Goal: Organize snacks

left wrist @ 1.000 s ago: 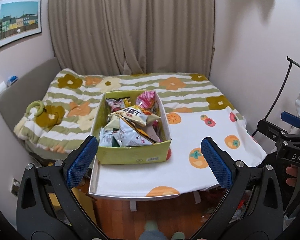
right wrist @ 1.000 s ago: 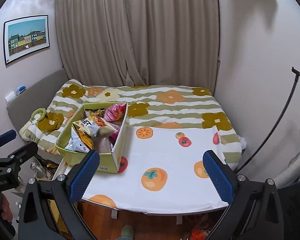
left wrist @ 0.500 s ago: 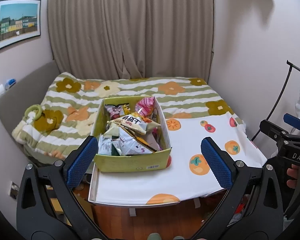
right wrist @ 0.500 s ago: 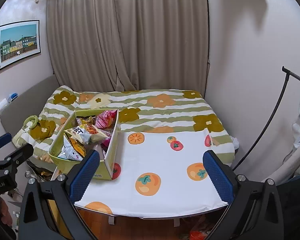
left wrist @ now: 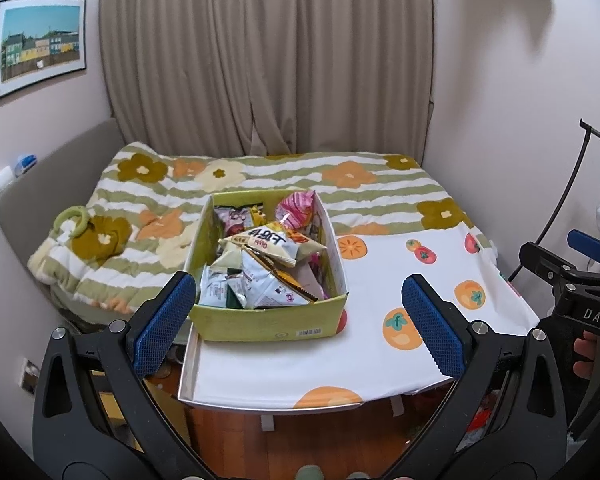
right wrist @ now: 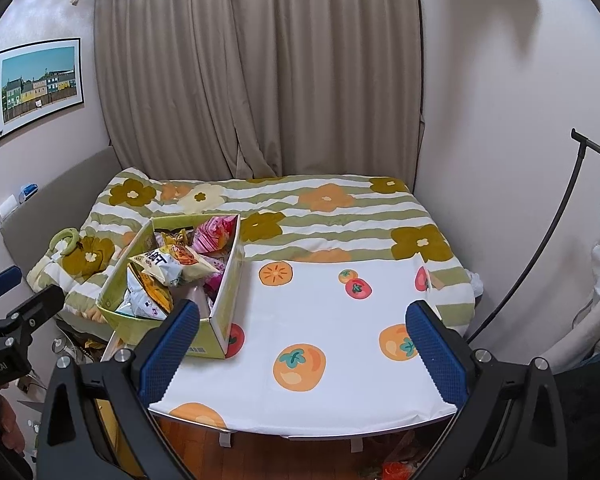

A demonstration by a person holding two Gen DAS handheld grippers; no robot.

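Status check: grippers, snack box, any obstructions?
Left gripper open, empty. Right gripper open, empty. Snack box full, on table, untouched. Nothing blocking.

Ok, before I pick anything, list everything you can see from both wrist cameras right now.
Box: one, yellow-green, on the table's left side.
Snack packets: a pile, count unclear, white, pink and dark wrappers, inside the box.
Table: one, white cloth with orange and red fruit print, in front of the bed.
Bed: one, green-white striped flower quilt, behind the table.
Ring: one, pale green, on the quilt's left edge.
Curtain: beige, back wall.
Picture: one, framed, row of houses, left wall.
Left gripper: black, blue pads, jaws wide apart, holding nothing.
Right gripper: black, blue pads, jaws wide apart, holding nothing.
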